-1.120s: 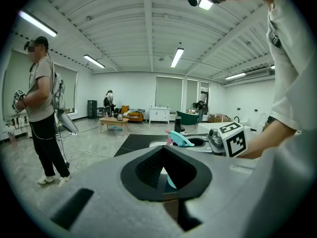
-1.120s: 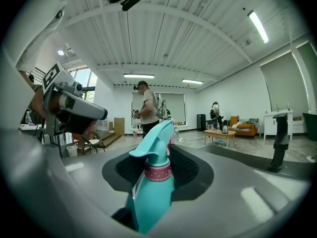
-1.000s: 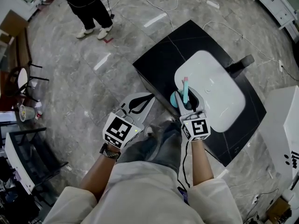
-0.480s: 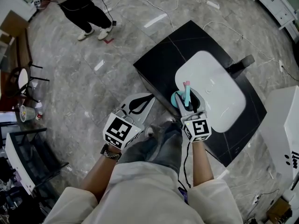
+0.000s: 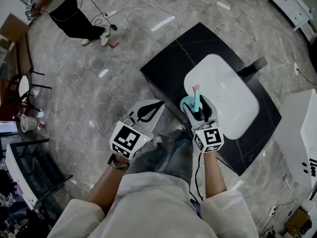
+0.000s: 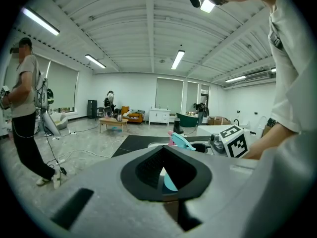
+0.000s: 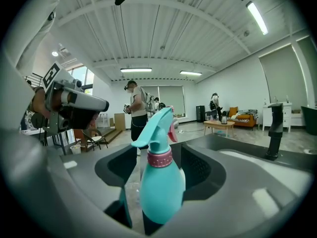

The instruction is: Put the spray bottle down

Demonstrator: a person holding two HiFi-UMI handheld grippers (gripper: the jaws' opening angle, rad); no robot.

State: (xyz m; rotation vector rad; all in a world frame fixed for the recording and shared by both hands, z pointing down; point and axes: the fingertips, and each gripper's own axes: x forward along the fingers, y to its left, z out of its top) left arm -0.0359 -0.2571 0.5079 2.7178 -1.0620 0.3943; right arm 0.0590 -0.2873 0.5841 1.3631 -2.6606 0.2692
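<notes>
A teal spray bottle (image 5: 194,99) with a pink collar stands upright at the near rim of the white basin (image 5: 233,98). It is also in the right gripper view (image 7: 161,182) and the left gripper view (image 6: 181,140). My right gripper (image 5: 197,104) (image 7: 163,150) straddles it. Its jaws have just been opening and now stand wide, with a gap showing on the bottle's left side. My left gripper (image 5: 158,103) (image 6: 163,148) hangs to the left of the counter, its tips together and nothing held.
The basin is set in a black counter (image 5: 183,53) with a dark faucet (image 5: 255,66) at its far side. A white cabinet (image 5: 302,133) stands to the right. A person (image 5: 69,14) stands on the marble floor at upper left, among cables.
The right jaws have spread apart around the spray bottle, which stays standing and shifts slightly left. The left gripper has not moved. The person at upper left has stepped further left.
</notes>
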